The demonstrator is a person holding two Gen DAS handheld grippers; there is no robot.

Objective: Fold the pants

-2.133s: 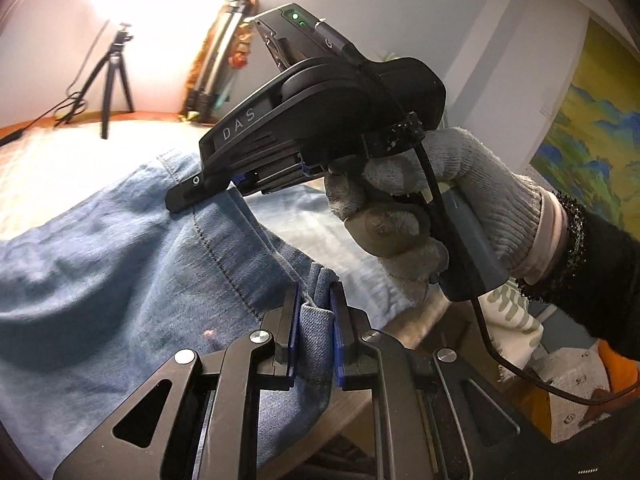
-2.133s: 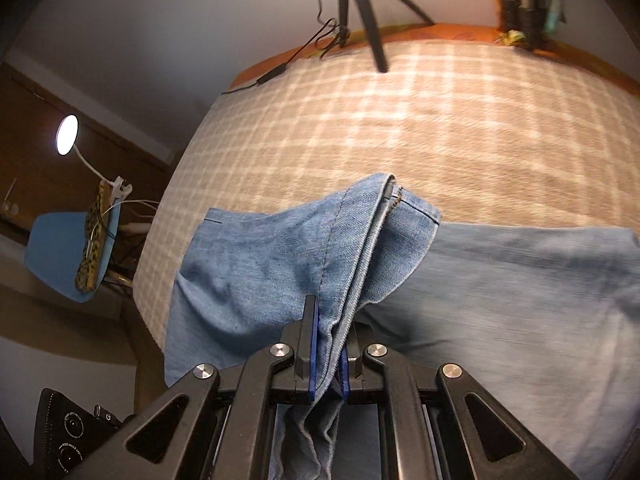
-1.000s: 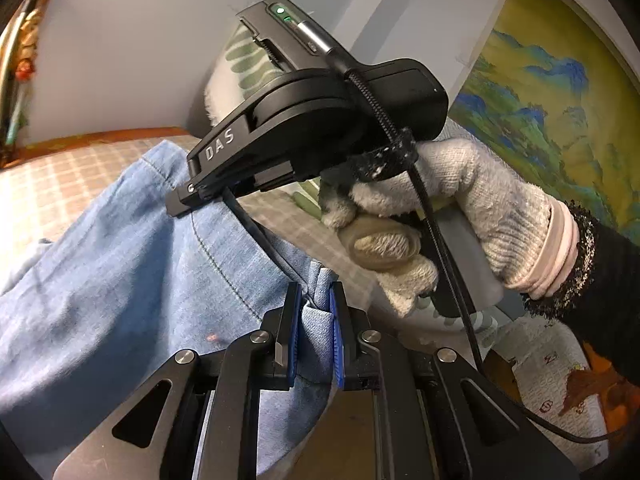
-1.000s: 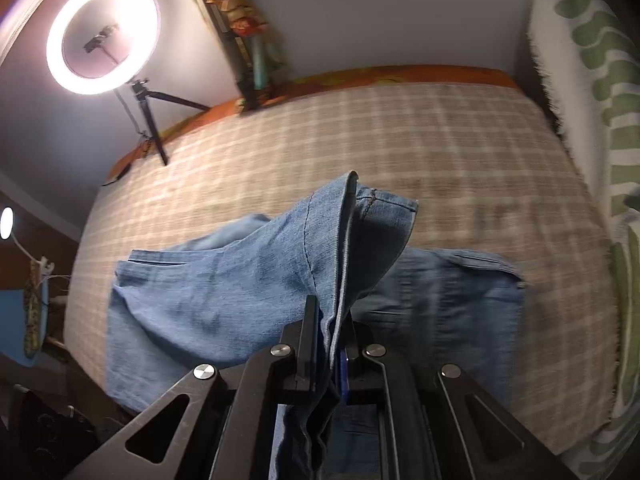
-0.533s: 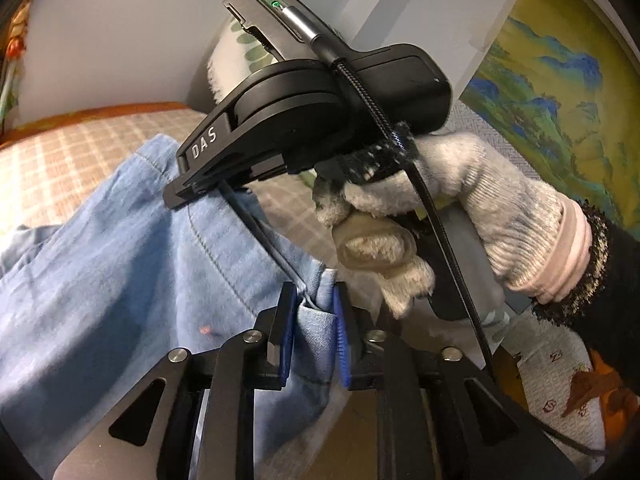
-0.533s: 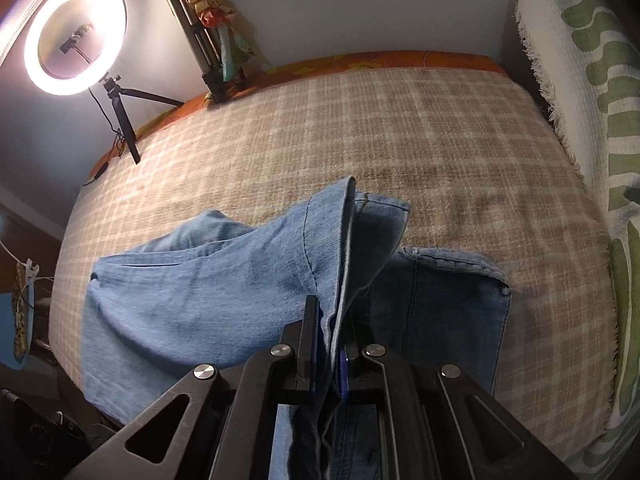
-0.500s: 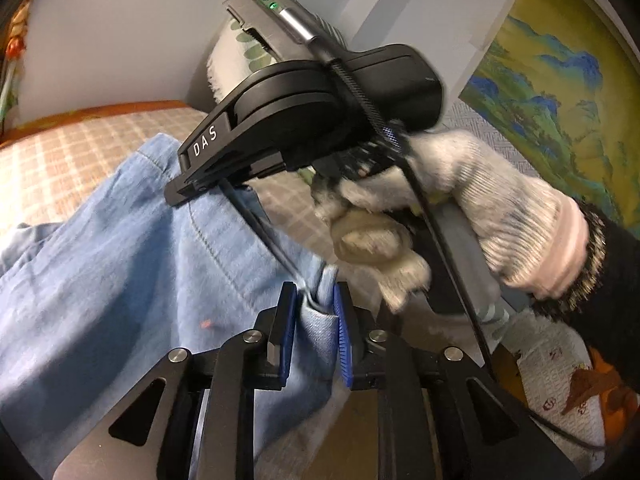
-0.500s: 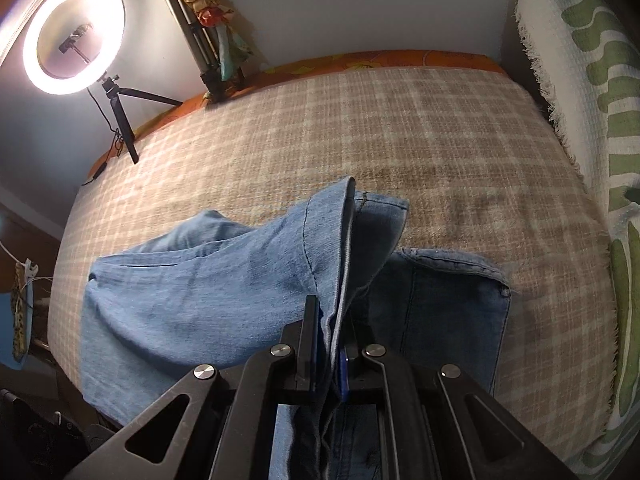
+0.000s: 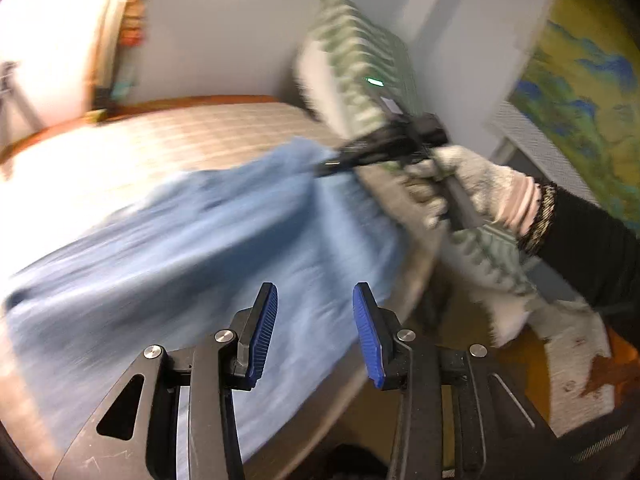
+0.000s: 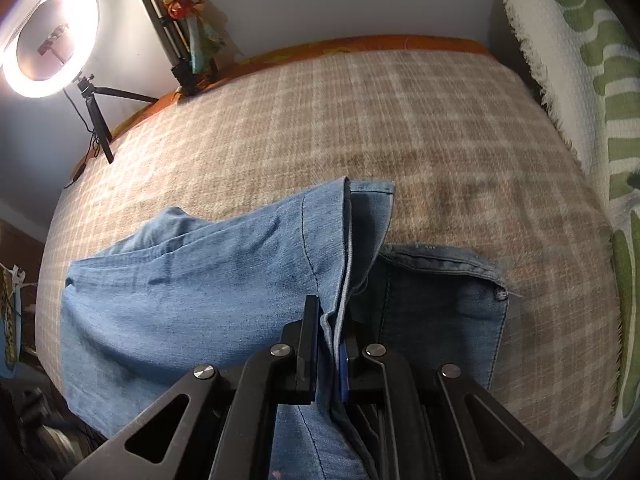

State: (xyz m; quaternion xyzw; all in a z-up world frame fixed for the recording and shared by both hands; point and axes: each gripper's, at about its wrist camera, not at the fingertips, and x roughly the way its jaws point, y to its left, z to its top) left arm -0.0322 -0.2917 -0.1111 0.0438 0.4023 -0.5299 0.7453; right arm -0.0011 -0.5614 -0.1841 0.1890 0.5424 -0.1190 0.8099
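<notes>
Blue denim pants lie on the plaid-covered table. My right gripper is shut on the hem end of a pant leg and holds it over the waist part. In the blurred left wrist view the pants spread across the table. My left gripper is open and empty above their near edge. The right gripper, in a gloved hand, grips the far corner of the denim.
A ring light on a tripod and a dark stand sit at the table's far left edge. A white and green patterned blanket lies along the right side. A landscape painting hangs on the right wall.
My left gripper has opened and let go of the denim, then pulled back. My right gripper stays shut on the hem and has lowered it nearer the waist part.
</notes>
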